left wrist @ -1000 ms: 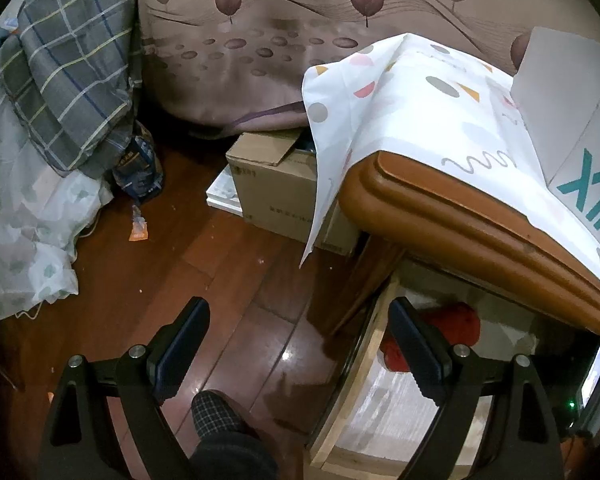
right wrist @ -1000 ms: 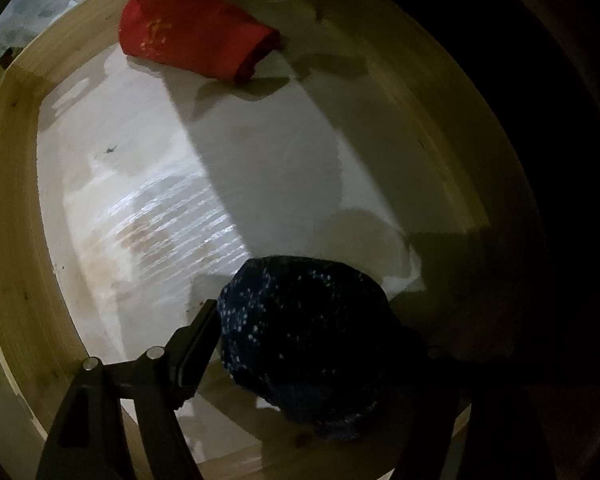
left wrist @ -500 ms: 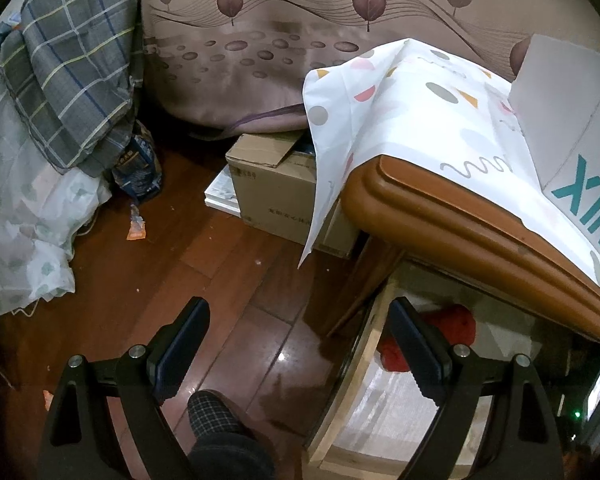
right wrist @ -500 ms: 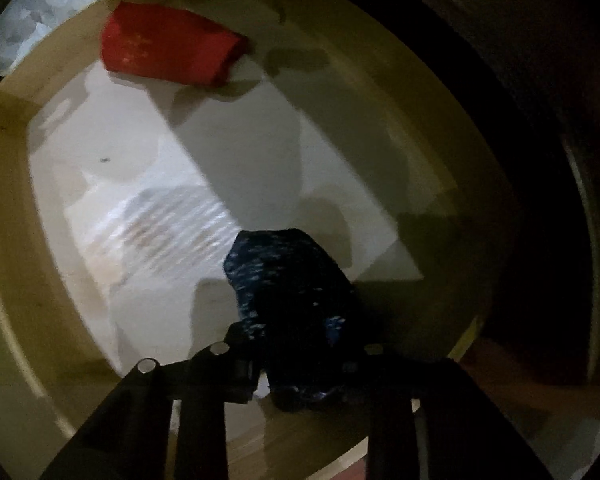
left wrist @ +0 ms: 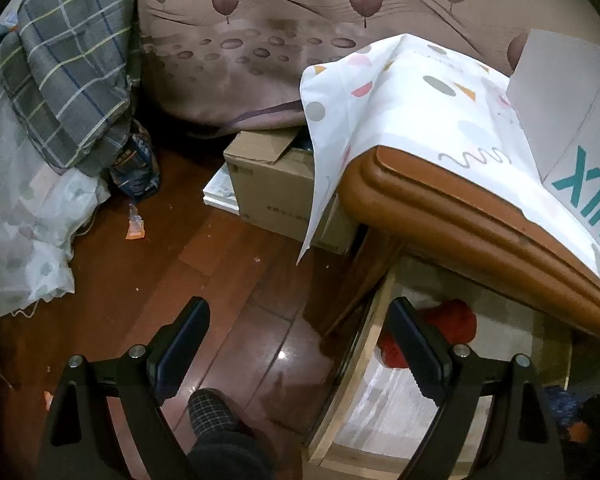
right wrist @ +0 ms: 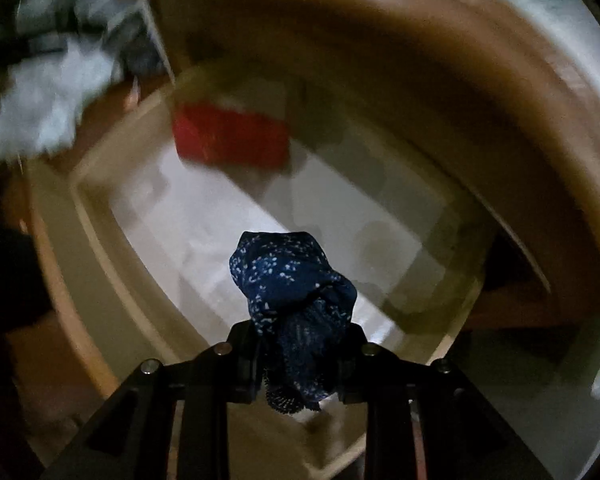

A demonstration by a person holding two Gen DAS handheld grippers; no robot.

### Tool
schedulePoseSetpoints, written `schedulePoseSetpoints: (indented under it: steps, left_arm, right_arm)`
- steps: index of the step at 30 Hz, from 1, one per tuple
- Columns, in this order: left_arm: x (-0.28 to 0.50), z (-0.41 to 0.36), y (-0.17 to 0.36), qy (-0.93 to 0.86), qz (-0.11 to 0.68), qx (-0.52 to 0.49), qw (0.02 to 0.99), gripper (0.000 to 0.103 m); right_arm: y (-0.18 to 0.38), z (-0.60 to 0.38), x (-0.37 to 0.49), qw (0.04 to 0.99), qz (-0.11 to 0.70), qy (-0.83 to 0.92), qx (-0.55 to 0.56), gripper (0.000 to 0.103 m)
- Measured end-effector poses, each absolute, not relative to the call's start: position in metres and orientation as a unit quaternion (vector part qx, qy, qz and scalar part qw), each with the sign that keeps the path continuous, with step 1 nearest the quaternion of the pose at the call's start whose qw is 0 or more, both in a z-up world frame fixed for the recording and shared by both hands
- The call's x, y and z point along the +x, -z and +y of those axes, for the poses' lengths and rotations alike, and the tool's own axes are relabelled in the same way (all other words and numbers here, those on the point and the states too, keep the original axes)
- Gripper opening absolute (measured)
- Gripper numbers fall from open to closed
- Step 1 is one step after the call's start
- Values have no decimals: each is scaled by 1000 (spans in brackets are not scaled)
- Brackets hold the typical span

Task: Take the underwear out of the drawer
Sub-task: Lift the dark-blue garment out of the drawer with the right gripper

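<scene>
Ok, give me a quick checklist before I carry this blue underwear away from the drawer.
1. Right tool shut on the blue underwear: ok.
2. Underwear lifted off the drawer floor: ok.
3. Cloth hanging free of the drawer rim: cannot tell, picture blurred.
4. Left tool open, empty, out over the floor: ok.
5. Red underwear left in the drawer: not ok, one more to take.

A cardboard box [left wrist: 276,196] sits on the dark wood floor [left wrist: 204,276] at twelve o'clock, under a white patterned cloth [left wrist: 416,116] draped over the orange-brown tabletop [left wrist: 460,220]. At ten o'clock a plaid blanket [left wrist: 68,64] hangs over pale bedding [left wrist: 24,232]. An orange wrapper [left wrist: 134,228] lies nearby.
</scene>
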State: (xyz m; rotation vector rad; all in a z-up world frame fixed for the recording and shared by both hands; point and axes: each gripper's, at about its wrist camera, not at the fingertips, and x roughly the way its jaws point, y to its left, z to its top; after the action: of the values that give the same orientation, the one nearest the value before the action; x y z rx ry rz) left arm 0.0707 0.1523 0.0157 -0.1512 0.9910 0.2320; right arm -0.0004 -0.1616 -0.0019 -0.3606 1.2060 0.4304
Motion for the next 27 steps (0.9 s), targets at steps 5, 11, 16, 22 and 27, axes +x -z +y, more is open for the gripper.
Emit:
schedulePoseSetpoints:
  steps: [5, 11, 16, 22, 27]
  left_arm:
    - [68, 148, -15, -110, 471, -59, 873, 89]
    - [66, 135, -11, -98, 473, -43, 875, 89]
    - [57, 107, -4, -55, 471, 19, 880, 89]
    - [52, 72, 10, -12, 464, 117, 878, 89]
    - [45, 39, 24, 16, 446, 214, 869, 89]
  right_arm:
    - [-13, -167, -7, 837, 517, -171, -56, 26]
    - [-23, -186, -21, 866, 486, -117, 26, 26]
    - [-24, -205, -22, 876, 471, -84, 57, 26]
    - [-37, -224, -28, 891, 443, -56, 85, 26]
    - [-44, -244, -29, 892, 433, -43, 123, 26]
